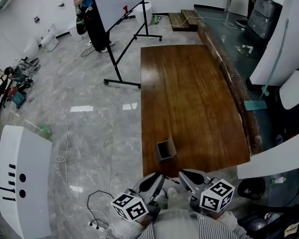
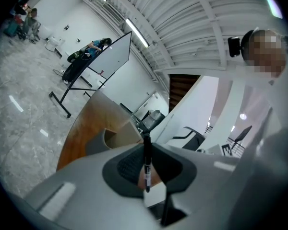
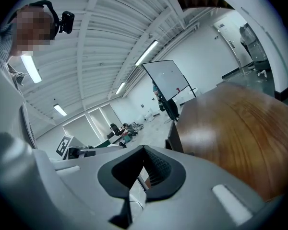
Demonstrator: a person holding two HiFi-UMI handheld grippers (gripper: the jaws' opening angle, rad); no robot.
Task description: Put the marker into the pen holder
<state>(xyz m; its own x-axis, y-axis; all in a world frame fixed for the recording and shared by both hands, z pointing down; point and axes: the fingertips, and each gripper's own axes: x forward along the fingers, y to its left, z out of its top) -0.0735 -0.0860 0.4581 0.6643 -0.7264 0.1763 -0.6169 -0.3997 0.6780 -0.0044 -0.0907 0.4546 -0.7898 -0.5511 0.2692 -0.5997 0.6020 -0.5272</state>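
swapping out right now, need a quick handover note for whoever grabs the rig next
Left gripper: shut on the black marker, which stands upright between the jaws.
Right gripper: shut, nothing in it, beside the left one.
Pen holder: upright near the near edge of the wooden table, just ahead of both grippers.
Done: marker is in hand.
Left: carry it over the holder, lower it in, release.

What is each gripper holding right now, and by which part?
The left gripper has its jaws shut on the marker, gripping its barrel, one end poking past them. The right gripper is shut, empty.
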